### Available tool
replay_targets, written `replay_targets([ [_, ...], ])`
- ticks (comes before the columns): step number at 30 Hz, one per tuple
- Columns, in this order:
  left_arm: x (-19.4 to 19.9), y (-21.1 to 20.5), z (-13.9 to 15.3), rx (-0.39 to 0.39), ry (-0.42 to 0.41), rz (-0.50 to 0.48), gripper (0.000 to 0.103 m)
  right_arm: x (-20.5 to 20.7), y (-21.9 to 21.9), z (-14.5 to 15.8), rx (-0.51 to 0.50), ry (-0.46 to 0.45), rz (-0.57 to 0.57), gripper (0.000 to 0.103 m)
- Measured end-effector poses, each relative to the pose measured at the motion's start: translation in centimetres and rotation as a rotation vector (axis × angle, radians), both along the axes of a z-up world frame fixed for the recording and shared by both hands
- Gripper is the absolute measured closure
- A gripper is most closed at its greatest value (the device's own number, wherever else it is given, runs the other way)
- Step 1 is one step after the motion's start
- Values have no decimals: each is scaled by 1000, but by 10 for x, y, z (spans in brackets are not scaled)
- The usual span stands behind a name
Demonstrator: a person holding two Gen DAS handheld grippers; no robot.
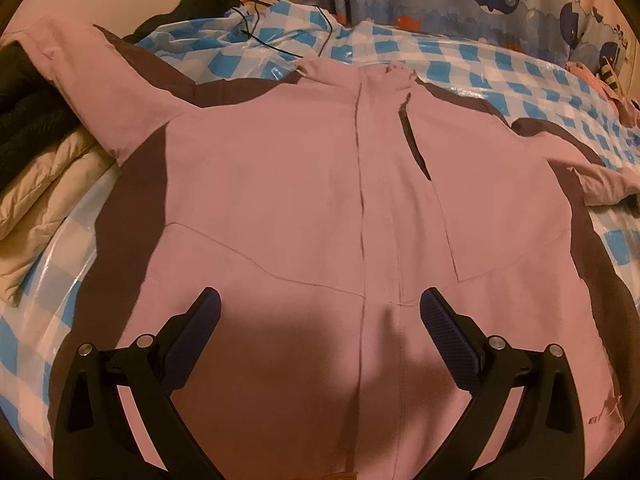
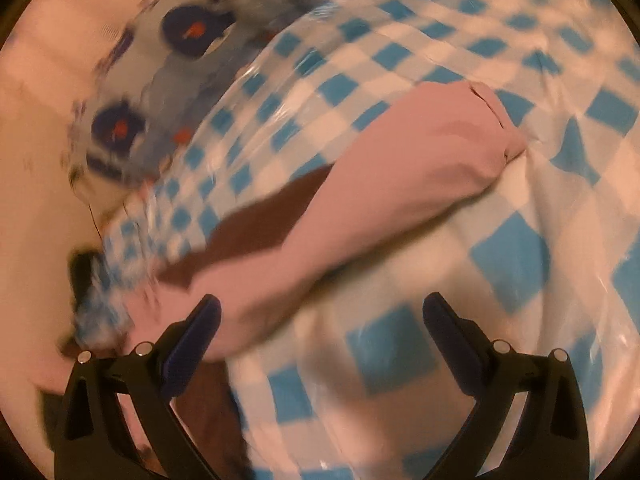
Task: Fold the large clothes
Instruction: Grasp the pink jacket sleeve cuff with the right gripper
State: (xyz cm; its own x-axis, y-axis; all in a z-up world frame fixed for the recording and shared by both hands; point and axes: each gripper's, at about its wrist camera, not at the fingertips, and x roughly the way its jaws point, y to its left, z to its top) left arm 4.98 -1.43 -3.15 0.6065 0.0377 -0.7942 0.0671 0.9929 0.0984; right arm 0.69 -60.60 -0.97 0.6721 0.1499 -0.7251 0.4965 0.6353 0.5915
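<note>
My left gripper [image 1: 320, 312] hangs spread wide over the pink jacket [image 1: 304, 184], lying flat on the checkered sheet [image 1: 460, 60]. My right gripper [image 2: 322, 320], also agape, hovers above its sleeve [image 2: 360, 200].

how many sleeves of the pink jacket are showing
2. In the left wrist view, one sleeve stretches to the upper left toward the pile of clothes, and the other sleeve lies out to the right on the checkered cover. Neither looks folded in yet.
</note>
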Motion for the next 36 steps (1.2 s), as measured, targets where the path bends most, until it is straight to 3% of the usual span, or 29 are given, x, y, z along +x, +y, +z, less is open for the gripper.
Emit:
replay_targets([
  [5,1,-11,-3,36,-7,-7,7,26,-37,-26,206,-56,-82,6],
  [9,2,-14,-5,51,-5,-8,7,26,-41,-53,391,-77,-158,5],
  [10,2,-15,-5,56,-4,-10,7,28,-39,-57,398,-79,-153,5],
  [13,0,-18,-4,64,-9,-19,7,34,-49,-62,348,-72,-173,6],
  [18,0,-20,-3,69,-12,-25,7,27,-95,-57,323,-139,-323,6],
  [20,0,-21,-4,68,-8,-25,7,31,-106,-54,312,-159,-310,9],
  [23,0,-25,-6,75,-2,-31,7,45,-112,-47,264,-146,-223,73],
  [25,-1,-29,-7,80,0,-39,7,44,-112,-39,233,-159,-201,83],
  [28,-2,-31,-7,86,-2,-46,7,41,-102,-4,90,-212,-151,87],
  [31,-3,-31,-4,80,-8,-42,7,19,-82,32,-15,-387,-104,88],
  [34,-2,-29,-2,62,-2,-36,7,6,-79,18,-23,-368,-120,87],
  [36,-2,-29,-3,58,4,-35,7,6,-90,-12,64,-297,-165,76],
])
